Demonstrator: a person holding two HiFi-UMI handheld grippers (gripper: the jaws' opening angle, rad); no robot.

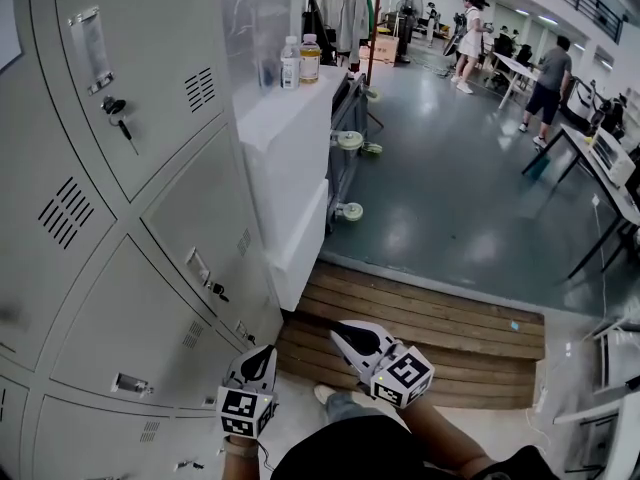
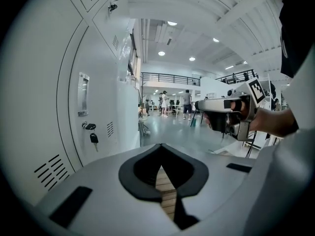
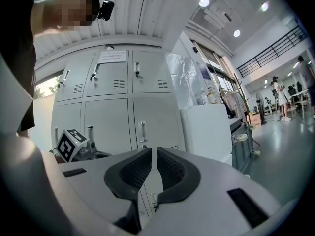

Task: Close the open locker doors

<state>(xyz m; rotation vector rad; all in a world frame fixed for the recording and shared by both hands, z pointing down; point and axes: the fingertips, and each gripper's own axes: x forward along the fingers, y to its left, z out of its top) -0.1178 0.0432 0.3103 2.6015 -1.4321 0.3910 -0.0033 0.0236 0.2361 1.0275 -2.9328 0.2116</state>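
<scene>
Right gripper (image 3: 154,167) is sitting almost pressed together, with only a thin slit between the ribbed pads and nothing pinched. Left gripper (image 2: 161,156) is showing its tips meeting, and it is carrying nothing either. I am holding both low, close to the body, above the wooden platform (image 1: 430,318).

Locker bank (image 1: 150,268) is running along my left side in the head view. The right gripper is pointing square at it. The left is aiming past it, down the hall.

Every locker door (image 1: 205,218) I can see is reading flush with its neighbours. I am finding no panel standing out or throwing a shadow gap. A key (image 1: 122,120) is hanging from the lock of an upper door.

Judgement on the step:
- I am taking the closing work as done for the doors in sight, or else I am between doors.
- The bottom row is running off the lower edge of the head view, so I am not calling the whole bank finished.

What the next move is asking for:
- Scan the lowest doors first, with the head tipped further left and down.
- If one turns up ajar, put the closed jaw tips of the nearer gripper on its free edge, beside the handle.
- Push flat toward the frame until the door seats.
- No grasp is needed. The jaws can work as they are, kept clear of any dangling key.
</scene>
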